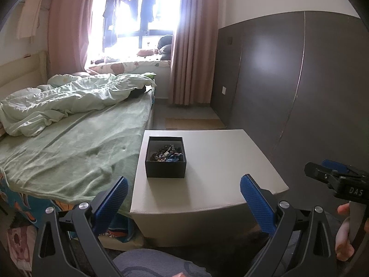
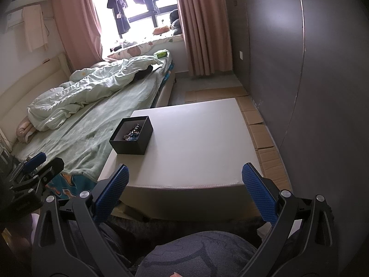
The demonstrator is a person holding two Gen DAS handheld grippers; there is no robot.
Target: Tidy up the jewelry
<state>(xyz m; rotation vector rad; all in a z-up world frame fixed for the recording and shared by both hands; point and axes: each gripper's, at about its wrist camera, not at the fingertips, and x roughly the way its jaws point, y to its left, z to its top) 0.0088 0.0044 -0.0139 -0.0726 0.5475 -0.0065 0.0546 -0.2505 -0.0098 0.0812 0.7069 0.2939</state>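
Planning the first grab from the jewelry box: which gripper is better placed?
Probably left: the black box lies almost straight ahead of the open left gripper; from the right gripper it sits off leftward.

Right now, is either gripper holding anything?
Nothing is held. The left gripper and right gripper are both open, short of the black box of jewelry.

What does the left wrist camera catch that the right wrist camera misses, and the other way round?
Only the left wrist view shows the right gripper at its right edge, with the person's hand below it. Only the right wrist view shows the left gripper, the green tissue box on the bed and the flattened cardboard along the wall. Both show the black box of beaded jewelry on the white table, plus the bed.
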